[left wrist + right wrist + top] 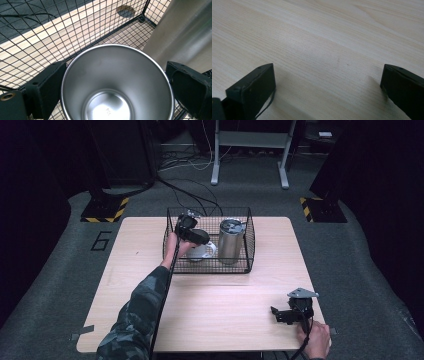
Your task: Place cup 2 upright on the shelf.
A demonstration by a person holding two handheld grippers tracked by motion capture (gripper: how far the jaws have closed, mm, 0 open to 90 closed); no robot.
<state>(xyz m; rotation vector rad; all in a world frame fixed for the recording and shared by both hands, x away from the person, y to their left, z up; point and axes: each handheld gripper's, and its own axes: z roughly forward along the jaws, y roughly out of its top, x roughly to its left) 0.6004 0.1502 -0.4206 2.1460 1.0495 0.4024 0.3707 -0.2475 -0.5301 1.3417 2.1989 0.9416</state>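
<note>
The mug (117, 82) sits inside the wire basket (248, 251), in its left half, upright with its mouth facing up; in the high view it reads as a white mug (201, 252) with its handle turned toward the tall steel tumbler (231, 240) that stands just beside it in the basket's right half. The basket rests at the far edge of the table (225, 305), near the middle of that edge.

The left gripper (192, 235) is down inside the basket, directly over the mug. In the left gripper view the camera looks straight into the mug's shiny interior, and the two black jaws stand spread wide, one on each side of the rim, close to the wall but not clearly pressing it. The mug's long axis runs vertically, in line with the gripper's approach from above, so the jaws straddle the rim across its width. Judged from this, the left hand is about to close on the mug or has just let it go; which of the two the pictures do not settle.

The right gripper (289, 315) rests well apart, at the near right corner of the table, its jaws spread wide over bare wood and holding nothing. The left hand is by far the nearer to the mug.
</note>
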